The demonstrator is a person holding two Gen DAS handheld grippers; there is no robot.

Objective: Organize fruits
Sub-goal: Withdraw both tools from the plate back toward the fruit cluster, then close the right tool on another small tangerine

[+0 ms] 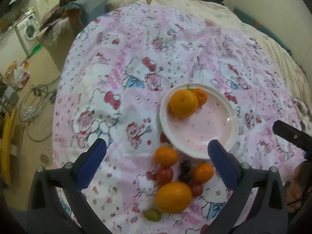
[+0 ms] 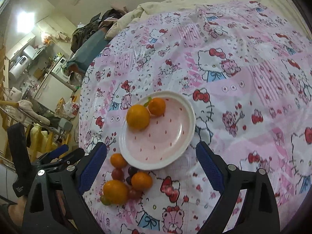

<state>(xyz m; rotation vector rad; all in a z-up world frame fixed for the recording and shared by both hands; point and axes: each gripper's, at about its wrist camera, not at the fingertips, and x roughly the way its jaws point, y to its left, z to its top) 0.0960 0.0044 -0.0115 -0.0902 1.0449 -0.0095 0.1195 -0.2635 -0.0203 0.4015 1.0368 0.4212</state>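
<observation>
Both tongs wide open, empty. Left tongs hang over the loose fruit pile on the bed: big orange between the jaws, slightly toward the camera, roundish so no real long axis. Small oranges, cherry tomatoes and a green grape lie touching or just beside it. Pink plate, just beyond the pile, already has two oranges. Right tongs frame the plate's near rim; the pile lies to their lower left. Left hand judged nearer for the next pick.
</observation>
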